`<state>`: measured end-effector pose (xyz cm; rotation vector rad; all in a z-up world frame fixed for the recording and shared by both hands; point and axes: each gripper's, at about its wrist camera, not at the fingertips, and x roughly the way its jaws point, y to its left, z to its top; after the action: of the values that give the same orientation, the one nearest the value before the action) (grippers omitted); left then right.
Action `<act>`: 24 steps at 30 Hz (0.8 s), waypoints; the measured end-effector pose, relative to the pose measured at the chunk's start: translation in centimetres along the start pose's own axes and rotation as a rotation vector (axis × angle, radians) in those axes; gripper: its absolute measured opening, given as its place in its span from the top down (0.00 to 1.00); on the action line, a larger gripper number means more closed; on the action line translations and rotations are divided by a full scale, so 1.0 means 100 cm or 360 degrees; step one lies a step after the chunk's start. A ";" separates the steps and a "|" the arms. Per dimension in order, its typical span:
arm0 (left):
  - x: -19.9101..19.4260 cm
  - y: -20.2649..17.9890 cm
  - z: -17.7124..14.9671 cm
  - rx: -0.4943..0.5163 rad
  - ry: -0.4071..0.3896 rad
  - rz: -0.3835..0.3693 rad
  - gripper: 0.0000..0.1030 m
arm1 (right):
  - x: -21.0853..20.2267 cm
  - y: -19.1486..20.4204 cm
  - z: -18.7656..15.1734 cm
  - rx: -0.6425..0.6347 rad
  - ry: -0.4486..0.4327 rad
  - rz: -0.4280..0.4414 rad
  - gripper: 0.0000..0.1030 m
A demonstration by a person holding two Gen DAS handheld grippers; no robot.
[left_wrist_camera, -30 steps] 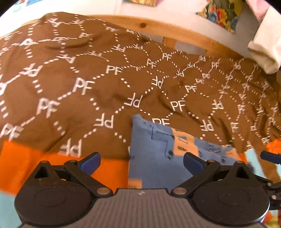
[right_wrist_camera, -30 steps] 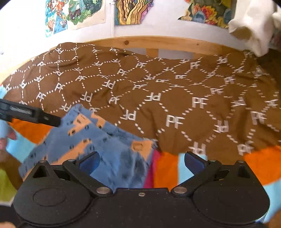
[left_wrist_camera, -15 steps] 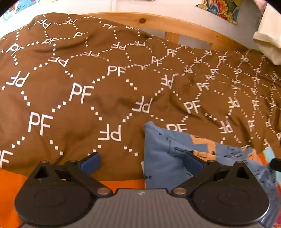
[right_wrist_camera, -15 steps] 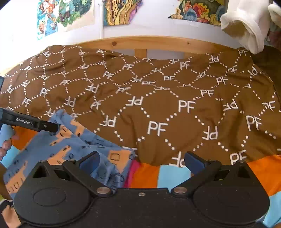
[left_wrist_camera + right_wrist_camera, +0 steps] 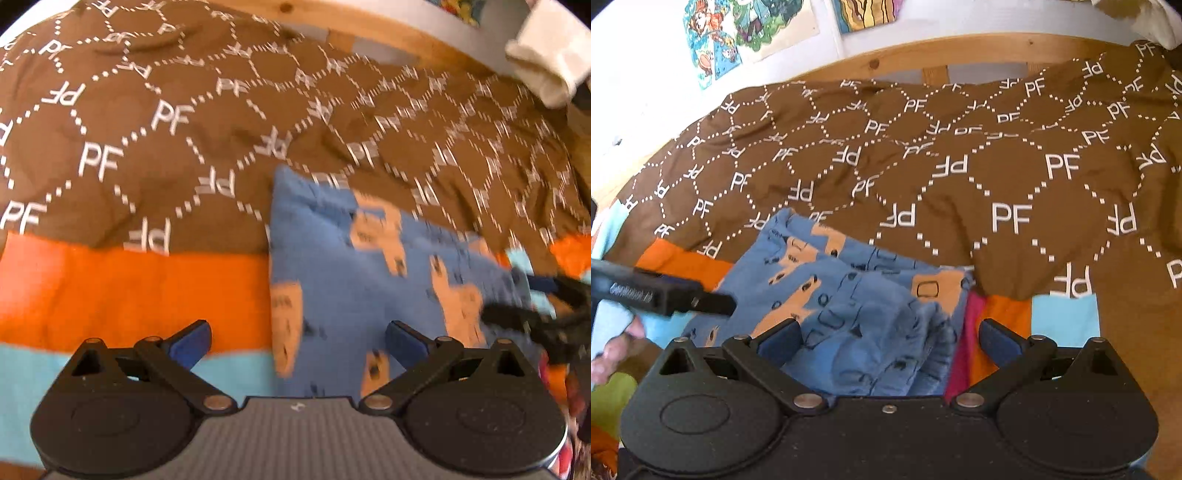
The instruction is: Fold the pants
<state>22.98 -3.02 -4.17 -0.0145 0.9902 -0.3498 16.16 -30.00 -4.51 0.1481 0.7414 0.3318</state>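
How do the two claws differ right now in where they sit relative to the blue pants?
The left claw straddles the pants' left edge, one finger over the orange and light-blue striped blanket. The right claw straddles their rumpled right end, its right finger over pink and orange stripes. The pants look flatter at the left claw, more bunched at the right claw. Both are open, gripping nothing.

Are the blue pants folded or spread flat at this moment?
Folded, loosely. The blue pants lie in a compact bundle with overlapping layers and wrinkles on the striped blanket. How many folds it has cannot be told.
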 end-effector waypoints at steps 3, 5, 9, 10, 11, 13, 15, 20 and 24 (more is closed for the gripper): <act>-0.008 -0.002 -0.010 0.0046 0.0068 -0.0003 0.00 | -0.001 -0.002 -0.003 0.0032 0.0025 -0.0004 0.01; -0.013 -0.001 -0.012 0.0088 0.0102 0.0002 0.00 | -0.001 -0.004 -0.005 0.0067 0.0029 0.0010 0.01; -0.019 0.007 -0.015 0.0086 0.0145 0.0031 0.00 | 0.000 -0.005 -0.007 0.0117 0.0035 0.0017 0.01; -0.017 0.008 -0.016 0.0075 0.0155 0.0026 0.00 | 0.000 -0.005 -0.007 0.0124 0.0037 0.0016 0.01; -0.016 0.010 -0.019 0.0073 0.0149 0.0017 0.00 | 0.000 -0.005 -0.007 0.0124 0.0039 0.0014 0.01; -0.017 0.011 -0.027 0.0098 0.0077 0.0005 0.00 | 0.000 -0.004 -0.008 0.0112 0.0047 0.0012 0.01; -0.017 0.010 -0.033 0.0143 0.0012 0.0001 0.00 | 0.001 -0.003 -0.009 0.0077 0.0060 0.0015 0.01; -0.012 0.007 -0.028 0.0166 -0.0016 -0.0026 0.00 | 0.002 -0.001 -0.014 -0.0018 0.0065 0.0014 0.01; -0.008 0.011 -0.024 0.0128 -0.0041 -0.0057 0.00 | 0.004 -0.003 -0.018 0.0026 0.0028 0.0009 0.01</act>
<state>20.95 -1.43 -5.02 0.0363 0.9508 -0.4211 15.26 -30.15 -6.18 0.1629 0.7616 0.3326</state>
